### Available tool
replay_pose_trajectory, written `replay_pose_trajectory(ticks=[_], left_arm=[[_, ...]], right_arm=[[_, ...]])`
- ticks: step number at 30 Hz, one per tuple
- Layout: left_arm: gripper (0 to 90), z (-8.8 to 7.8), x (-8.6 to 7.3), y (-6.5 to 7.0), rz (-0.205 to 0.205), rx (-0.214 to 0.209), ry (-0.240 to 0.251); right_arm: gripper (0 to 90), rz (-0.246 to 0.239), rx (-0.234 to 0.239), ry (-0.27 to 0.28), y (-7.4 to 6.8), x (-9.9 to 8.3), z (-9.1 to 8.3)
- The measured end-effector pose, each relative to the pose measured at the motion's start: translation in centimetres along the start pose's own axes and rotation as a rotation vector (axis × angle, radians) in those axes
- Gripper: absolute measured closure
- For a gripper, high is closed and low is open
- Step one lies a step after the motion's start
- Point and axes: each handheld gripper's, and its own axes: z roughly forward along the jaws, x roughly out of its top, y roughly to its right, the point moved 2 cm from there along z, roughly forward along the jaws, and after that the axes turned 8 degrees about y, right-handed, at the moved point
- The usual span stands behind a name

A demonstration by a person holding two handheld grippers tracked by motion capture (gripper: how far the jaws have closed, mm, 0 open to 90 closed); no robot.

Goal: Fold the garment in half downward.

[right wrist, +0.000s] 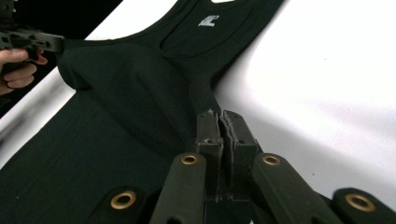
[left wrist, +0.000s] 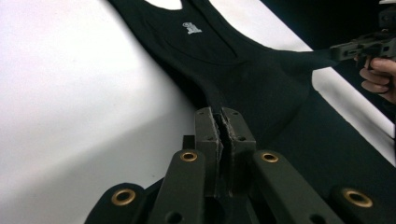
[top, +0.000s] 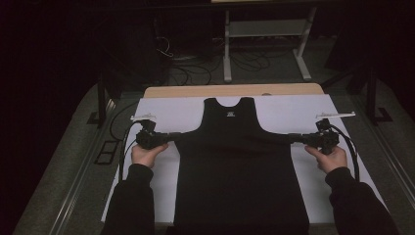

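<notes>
Black fabric sits pinched in both grippers. My left gripper has its jaws pressed together on the left edge of the top, at the armhole; my right gripper clamps the opposite edge the same way. Between them the cloth is drawn taut and raised slightly, while the hem end lies flat on the white sheet covering the counter. I judge this the start of a fold. Next move calls for both grippers travelling together, level, keeping tension even so the fabric does not bunch.
</notes>
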Motion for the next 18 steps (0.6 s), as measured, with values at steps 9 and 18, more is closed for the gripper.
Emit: replay_pose_trajectory(ticks=[9, 18], left_arm=[[85.1, -0.4, -0.7, 0.5, 0.001, -0.014, -0.031], [85.1, -1.1, -1.0, 1.2, -0.014, -0.043, -0.04]], right_arm=[[84.8, 0.026, -0.007, 0.006, 0.0, -0.7, -1.2], [84.8, 0.038, -0.007, -0.001, -0.6, -1.6, -2.0]])
